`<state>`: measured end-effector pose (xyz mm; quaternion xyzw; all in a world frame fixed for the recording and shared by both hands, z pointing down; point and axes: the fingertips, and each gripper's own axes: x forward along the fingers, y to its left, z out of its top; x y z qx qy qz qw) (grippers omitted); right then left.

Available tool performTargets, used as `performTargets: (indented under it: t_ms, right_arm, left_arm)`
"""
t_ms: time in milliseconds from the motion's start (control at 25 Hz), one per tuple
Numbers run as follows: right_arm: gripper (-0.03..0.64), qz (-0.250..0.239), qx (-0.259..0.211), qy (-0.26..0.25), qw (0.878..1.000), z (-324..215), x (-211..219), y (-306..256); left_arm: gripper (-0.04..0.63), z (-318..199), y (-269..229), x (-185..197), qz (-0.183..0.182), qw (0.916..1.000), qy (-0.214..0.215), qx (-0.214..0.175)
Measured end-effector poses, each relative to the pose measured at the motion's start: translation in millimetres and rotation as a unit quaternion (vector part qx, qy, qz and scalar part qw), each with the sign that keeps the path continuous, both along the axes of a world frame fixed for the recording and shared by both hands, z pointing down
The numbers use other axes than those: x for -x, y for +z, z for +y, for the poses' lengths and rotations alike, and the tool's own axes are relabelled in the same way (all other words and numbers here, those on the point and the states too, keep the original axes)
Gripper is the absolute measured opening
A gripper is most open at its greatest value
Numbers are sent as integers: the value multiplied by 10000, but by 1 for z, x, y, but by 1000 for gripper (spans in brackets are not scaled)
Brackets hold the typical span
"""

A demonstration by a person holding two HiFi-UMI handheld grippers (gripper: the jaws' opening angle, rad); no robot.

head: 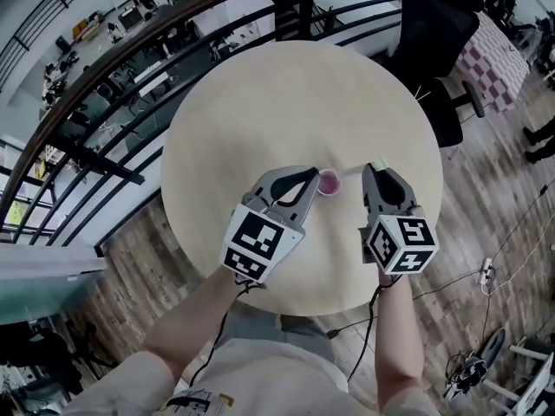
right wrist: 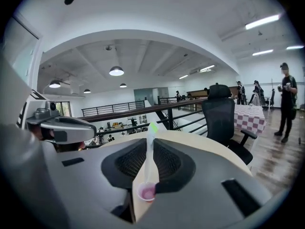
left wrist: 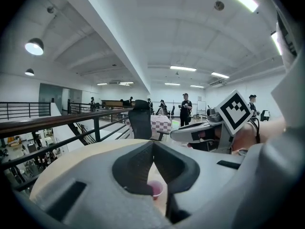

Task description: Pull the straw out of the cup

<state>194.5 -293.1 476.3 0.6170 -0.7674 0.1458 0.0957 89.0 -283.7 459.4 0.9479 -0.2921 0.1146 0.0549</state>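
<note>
Head view: a round table (head: pixel 295 102), a railing (head: pixel 130 76) past its far-left edge, and a black chair (head: pixel 438 24) at far right. Both arms come in from the near side. The left hand-held gripper (head: pixel 312 178) is near the table centre, with its tips just left of a small pink cup (head: pixel 329 182). The right hand-held gripper (head: pixel 375 170) is right of the cup and apart from it. A pale straw (head: pixel 354 171) runs from the cup's mouth rightward to the right gripper's tips, green end at the tips. Left gripper view: the left hand-held gripper (left wrist: pixel 153 147) is narrow, tips together, with no grip on anything. The cup (left wrist: pixel 156 190) shows lower down through the gap behind the tips. Whether it touches a jaw is unclear. The other gripper's marker cube (left wrist: pixel 234 109) is at right, and people stand far off. Right gripper view: the right hand-held gripper (right wrist: pixel 151 142) is clamped on the straw (right wrist: pixel 149 159), pinching it near the green top end, which pokes just beyond the tips. The straw slants down toward the near side to the cup (right wrist: pixel 147 192). Its lower end is over the cup's mouth, and I can't tell whether it is inside or just clear. The cup shows through the jaw gap with the table (right wrist: pixel 209 151) beyond. The chair (right wrist: pixel 223 116) is at far right.
</note>
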Motion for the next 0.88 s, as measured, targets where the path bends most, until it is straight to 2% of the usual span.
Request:
performTargets:
  t_ms: [240, 480, 640, 880]
  right_arm:
    - [55, -472, -627, -164, 9968, 27, 11, -81]
    - [55, -308, -1334, -329, 9900, 60, 23, -161]
    - [55, -137, -1702, -361, 9846, 83, 30, -199]
    - [55, -138, -1837, -472, 9817, 113, 45, -215]
  left_arm:
    - [14, 17, -69, 6, 269, 9983, 51, -515]
    - [14, 44, -139, 15, 565, 9925, 149, -1073]
    - [14, 63, -175, 24, 541, 9844, 137, -1671]
    - [14, 86, -202, 43, 771, 9812, -83, -1768]
